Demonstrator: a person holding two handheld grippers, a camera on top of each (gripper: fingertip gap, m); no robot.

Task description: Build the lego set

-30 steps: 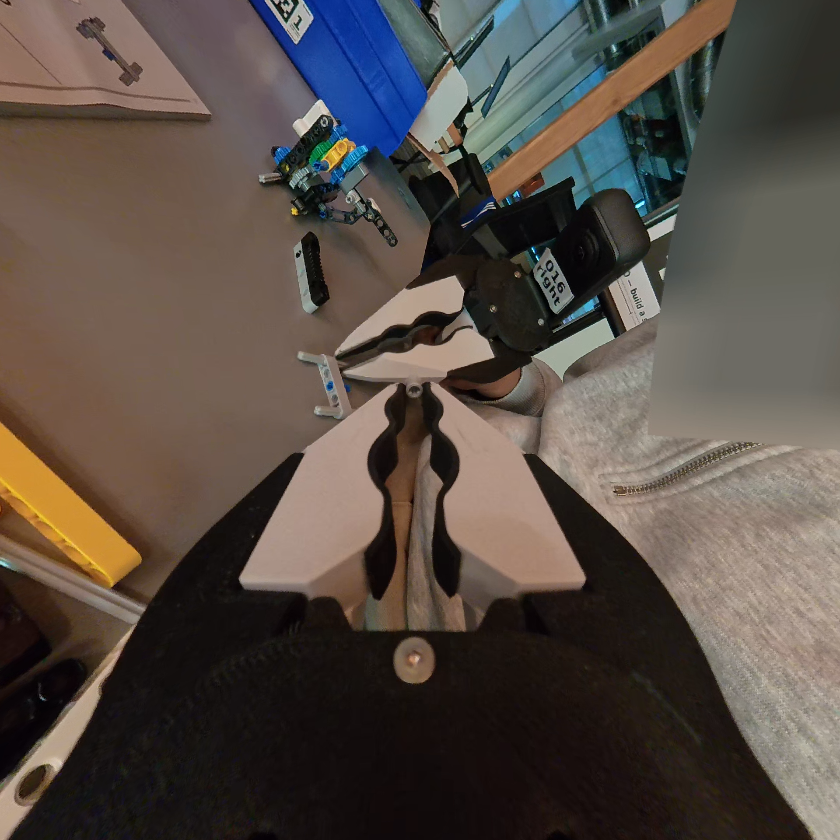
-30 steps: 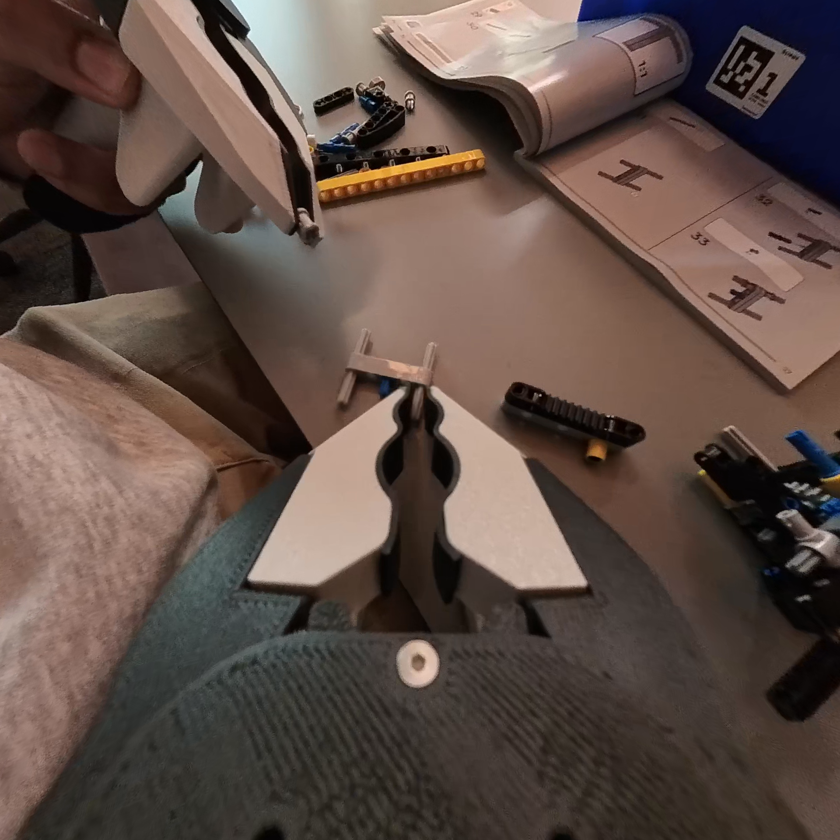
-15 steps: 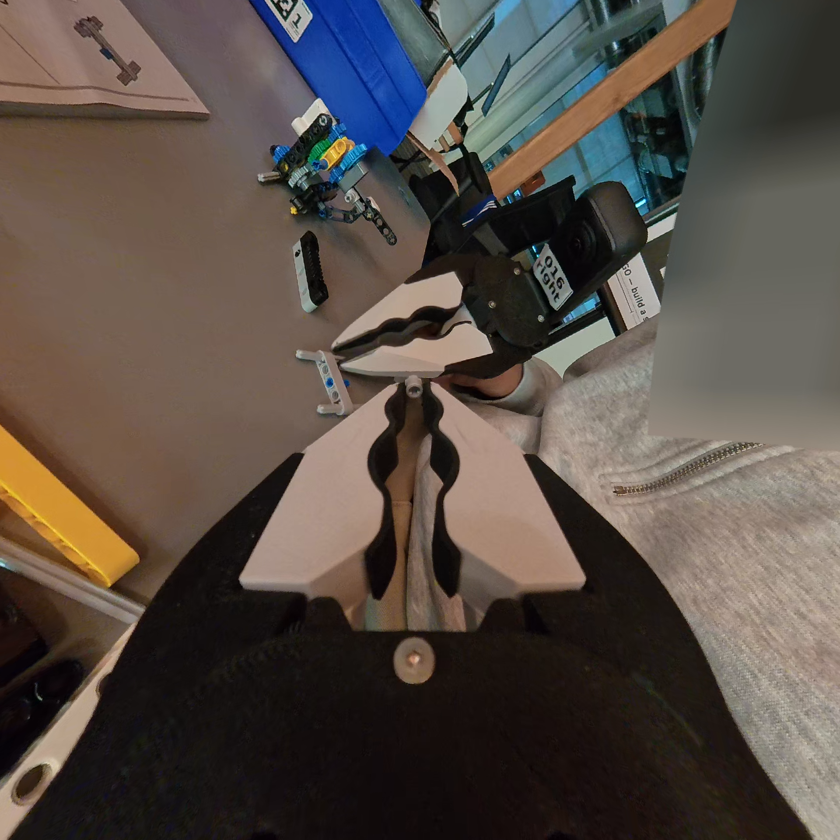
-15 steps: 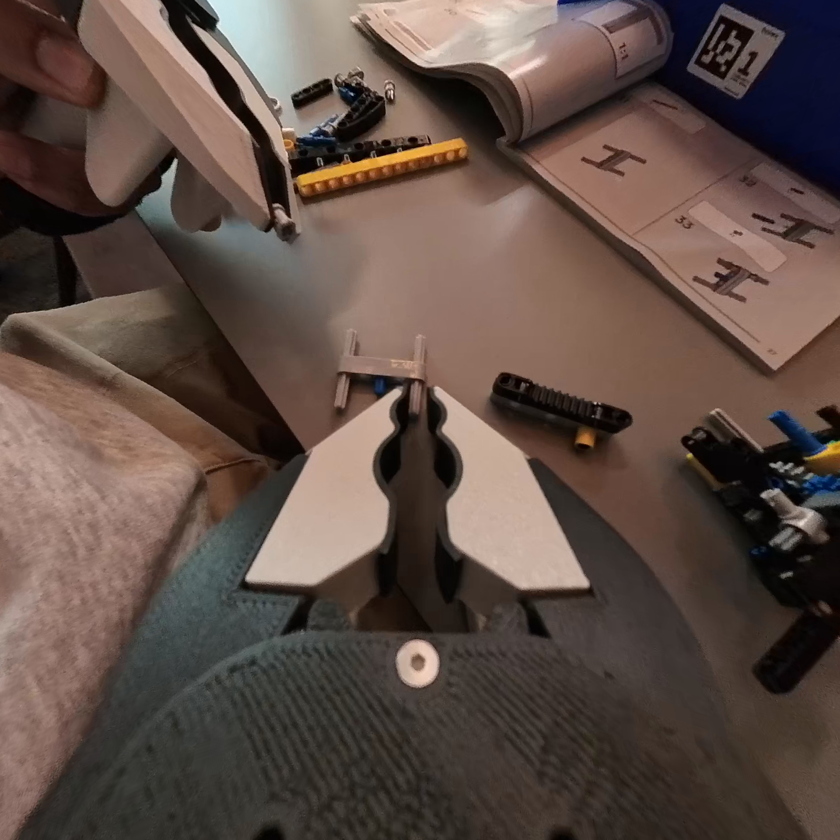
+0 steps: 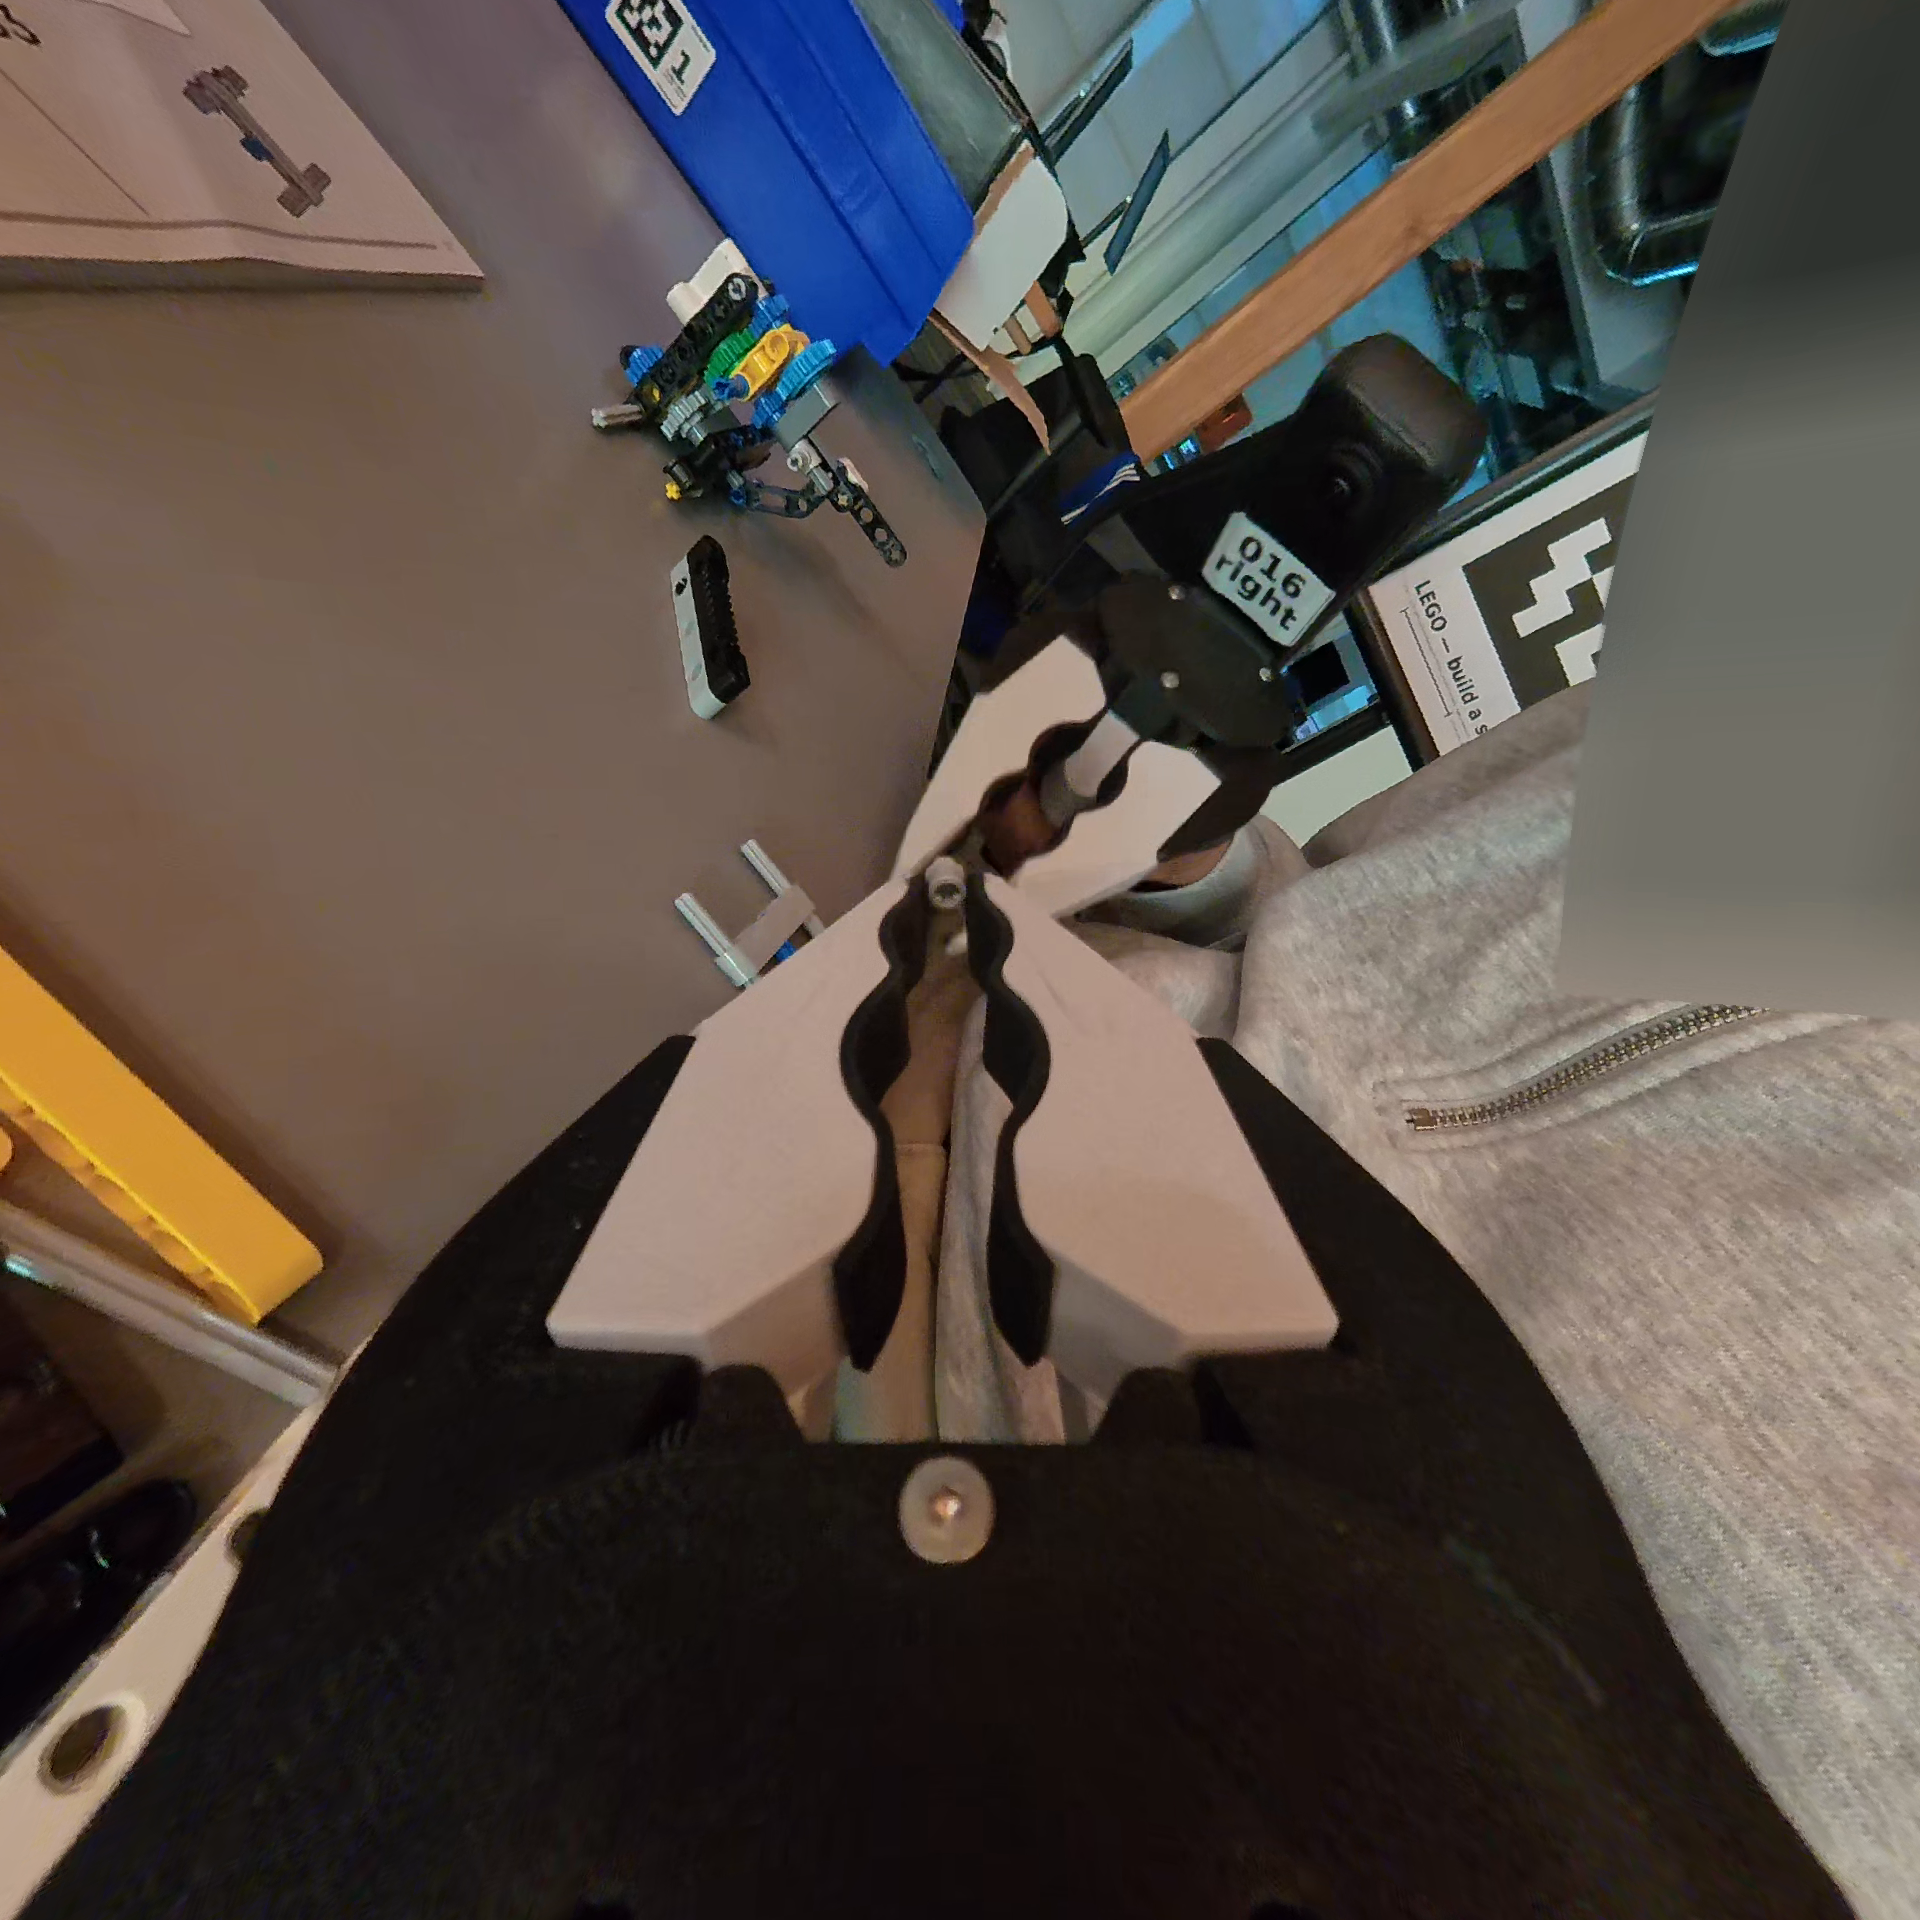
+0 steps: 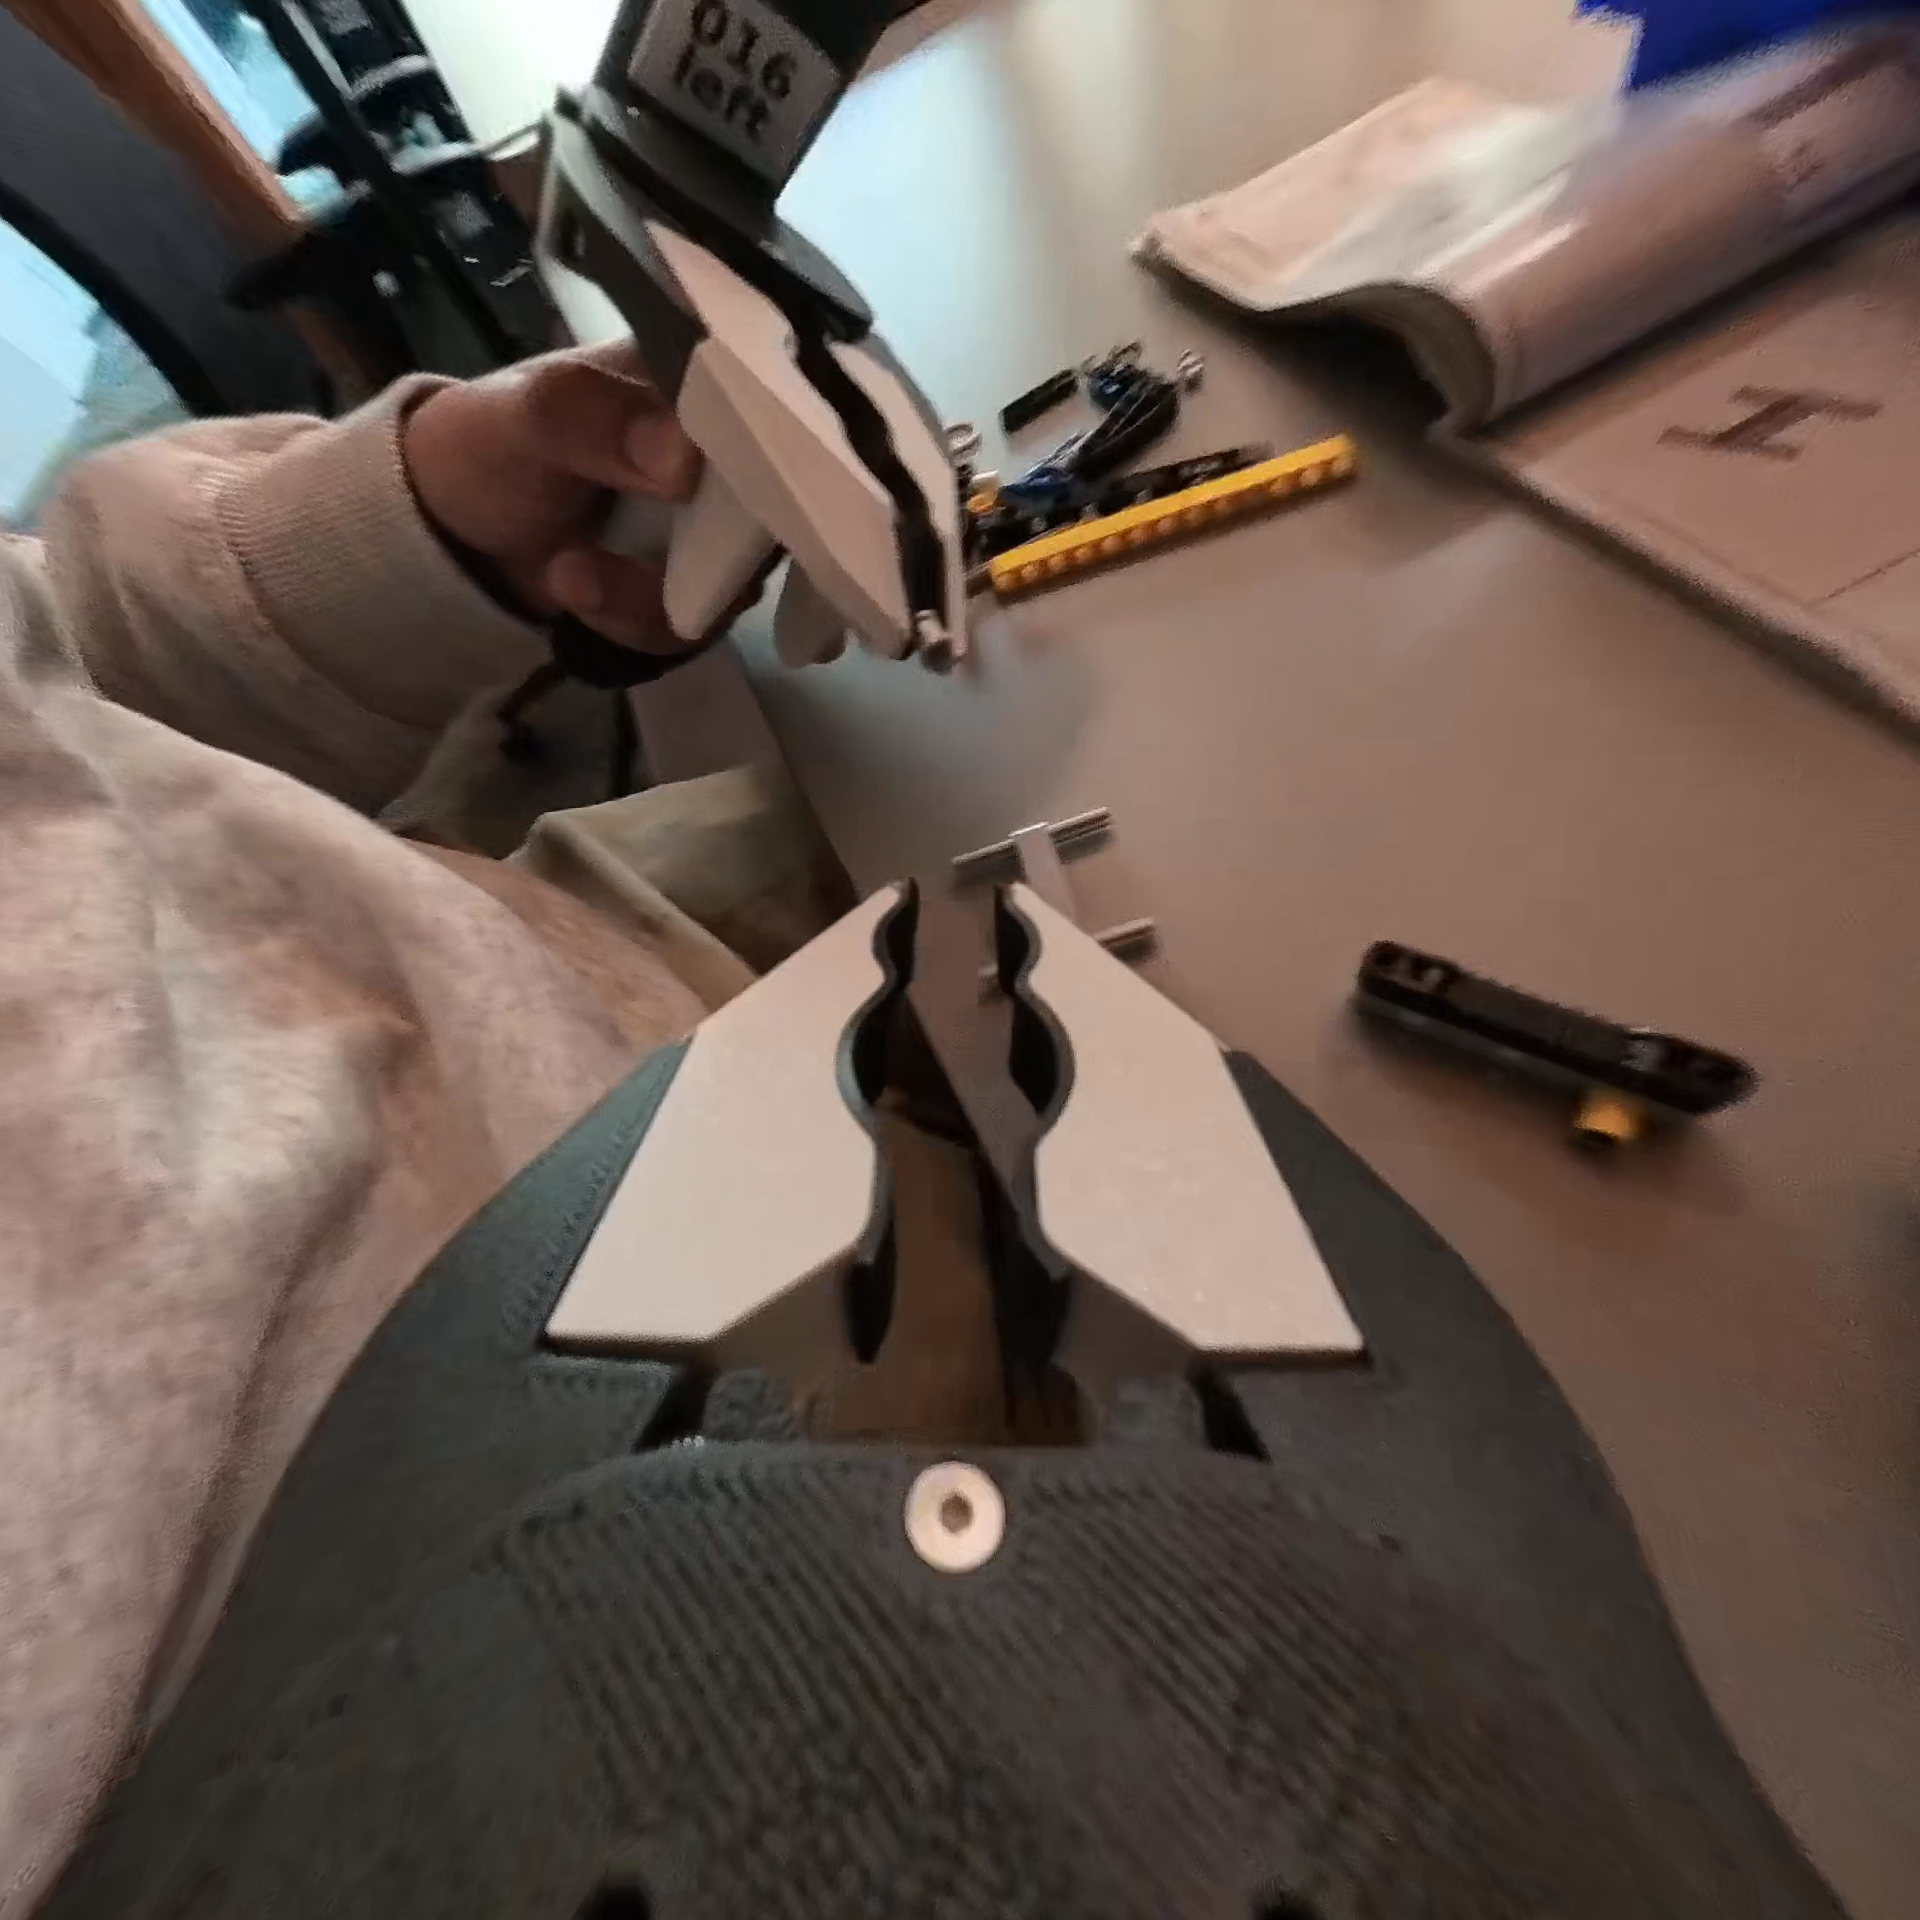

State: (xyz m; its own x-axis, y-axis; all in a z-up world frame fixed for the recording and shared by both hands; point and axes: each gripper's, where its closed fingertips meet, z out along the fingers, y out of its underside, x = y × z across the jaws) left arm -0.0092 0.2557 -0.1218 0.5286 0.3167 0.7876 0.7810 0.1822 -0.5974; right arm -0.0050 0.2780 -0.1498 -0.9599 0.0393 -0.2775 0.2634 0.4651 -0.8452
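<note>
My left gripper (image 5: 943, 906) is shut on a small grey pin (image 5: 943, 894) and holds it above the table edge; it also shows in the right wrist view (image 6: 935, 644). A grey H-shaped lego piece (image 6: 1039, 857) lies on the grey table just past my right gripper (image 6: 956, 899). That gripper's jaws stand slightly apart with nothing between them. In the left wrist view the H-piece (image 5: 764, 920) lies left of both gripper tips, and the right gripper (image 5: 961, 847) hovers close above my left tips. The right wrist view is blurred.
A black toothed piece (image 6: 1548, 1039) lies right of the H-piece. A partly built model (image 5: 738, 405) stands near a blue bin (image 5: 810, 166). A yellow beam (image 6: 1174, 514) and small loose parts lie by the open instruction booklet (image 6: 1558, 239). A person's grey sweatshirt (image 5: 1558, 1299) is close by. The tips of one gripper are about 4 cm away from the tips of the other. About 9 cm separates my right fingertips from the black toothed piece (image 6: 1548, 1039).
My right gripper has let go of the H-piece's axle, opened a little and swung round. The H-piece now lies free on the table. My left gripper, still holding the pin, has come closer.
</note>
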